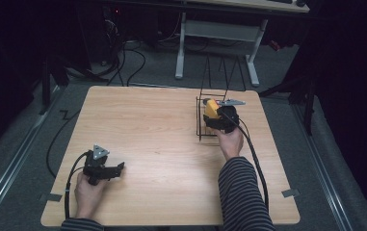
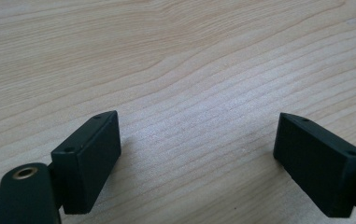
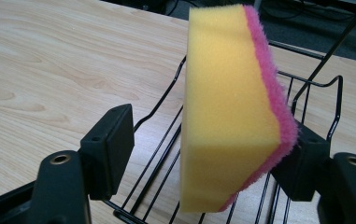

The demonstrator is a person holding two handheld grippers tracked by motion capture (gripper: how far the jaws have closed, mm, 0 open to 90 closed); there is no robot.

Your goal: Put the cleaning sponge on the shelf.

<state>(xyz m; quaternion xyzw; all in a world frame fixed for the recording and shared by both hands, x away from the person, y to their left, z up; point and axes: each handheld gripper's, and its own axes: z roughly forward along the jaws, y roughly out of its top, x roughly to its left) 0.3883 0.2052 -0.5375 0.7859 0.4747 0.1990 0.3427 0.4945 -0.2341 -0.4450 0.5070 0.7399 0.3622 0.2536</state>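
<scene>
Now the right gripper [image 3: 213, 154] has its fingers apart around a yellow-and-pink sponge [image 3: 231, 107] over the wire rack [image 3: 306, 88]; the left gripper [image 2: 196, 163] has its fingers apart above the worktop [image 2: 166, 56].

The high view looks down on the whole surface [image 1: 171, 144]; each gripper view rides close, sharing its wood, the right one facing the rack [image 3: 306, 84] at two o'clock.

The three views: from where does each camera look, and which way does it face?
High view: above the person's side, facing forward and down on the table; both forearms show.
Left gripper view: on the left gripper, facing bare wood.
Right gripper view: on the right gripper, facing the sponge over the wire rack.
Shared: high and right gripper views both show sponge and rack.
</scene>
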